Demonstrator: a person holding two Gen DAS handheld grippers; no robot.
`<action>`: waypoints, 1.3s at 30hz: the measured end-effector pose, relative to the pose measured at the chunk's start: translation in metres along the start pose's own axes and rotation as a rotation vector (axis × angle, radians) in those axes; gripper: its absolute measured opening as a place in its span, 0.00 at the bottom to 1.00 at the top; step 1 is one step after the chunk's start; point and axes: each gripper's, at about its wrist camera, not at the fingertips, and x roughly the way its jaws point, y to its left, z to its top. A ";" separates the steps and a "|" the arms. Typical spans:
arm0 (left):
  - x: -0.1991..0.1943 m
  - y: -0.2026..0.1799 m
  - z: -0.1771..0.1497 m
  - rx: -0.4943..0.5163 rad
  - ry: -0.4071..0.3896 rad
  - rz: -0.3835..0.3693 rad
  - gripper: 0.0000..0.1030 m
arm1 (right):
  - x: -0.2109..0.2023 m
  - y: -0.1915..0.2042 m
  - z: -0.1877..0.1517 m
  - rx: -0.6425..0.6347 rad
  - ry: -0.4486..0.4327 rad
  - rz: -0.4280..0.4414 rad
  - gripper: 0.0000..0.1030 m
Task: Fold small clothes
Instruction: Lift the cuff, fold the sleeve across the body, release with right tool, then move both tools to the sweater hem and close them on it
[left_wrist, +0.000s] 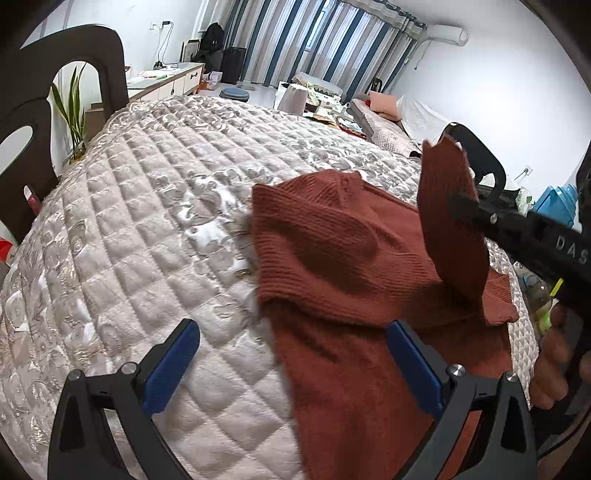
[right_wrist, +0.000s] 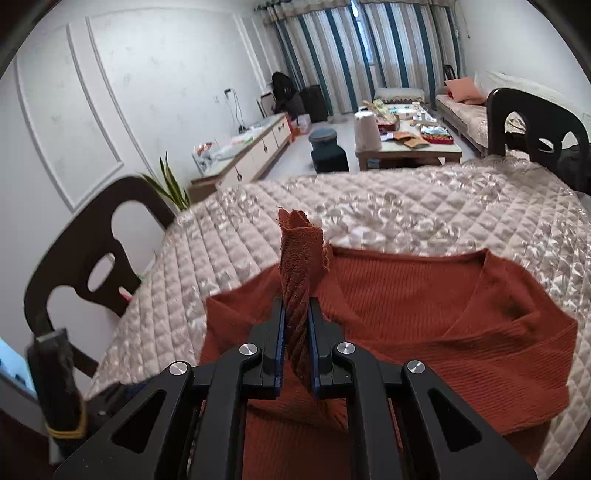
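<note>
A: What is seen on the bench (right_wrist: 461, 206)?

B: A rust-red ribbed knit garment (right_wrist: 424, 306) is spread on the pale quilted cover that is draped over the bench. In the right wrist view its V-shaped neckline is turned toward the far side, and the near part is hidden under the gripper.

A: How is the right gripper (right_wrist: 296, 306) set?

B: Its two black fingers with blue pads are drawn nearly together and clamped on a bunched strip of the garment's edge. The strip is raised off the cover and stands up between the pads, with its frayed tip seen above them. In the left wrist view the same raised flap (left_wrist: 454, 221) is seen pinched at the right, above the rest of the cloth.

A: And the left gripper (left_wrist: 291, 334)?

B: Its fingers are held wide apart and nothing is gripped. The blue pad (left_wrist: 173, 365) on the left is seen over the bare quilted cover, and the one on the right is over the red cloth, so the garment's left edge lies between them. Whether the pads touch the cloth cannot be told.

A: What else is shown?

B: Dark wooden chairs (right_wrist: 92, 266) are placed at the bench, one at the left and one at the far right. A low coffee table (right_wrist: 410, 147) with clutter and striped curtains (right_wrist: 369, 55) are seen beyond.
</note>
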 end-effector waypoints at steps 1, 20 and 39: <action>-0.001 0.002 0.000 -0.002 -0.003 0.005 1.00 | 0.002 -0.001 -0.002 0.002 0.013 0.014 0.11; -0.008 -0.008 0.020 -0.009 -0.045 -0.045 1.00 | -0.047 -0.081 -0.004 -0.036 -0.006 -0.128 0.27; 0.035 -0.025 0.018 0.081 0.080 0.137 1.00 | -0.053 -0.154 -0.051 -0.088 0.080 -0.372 0.30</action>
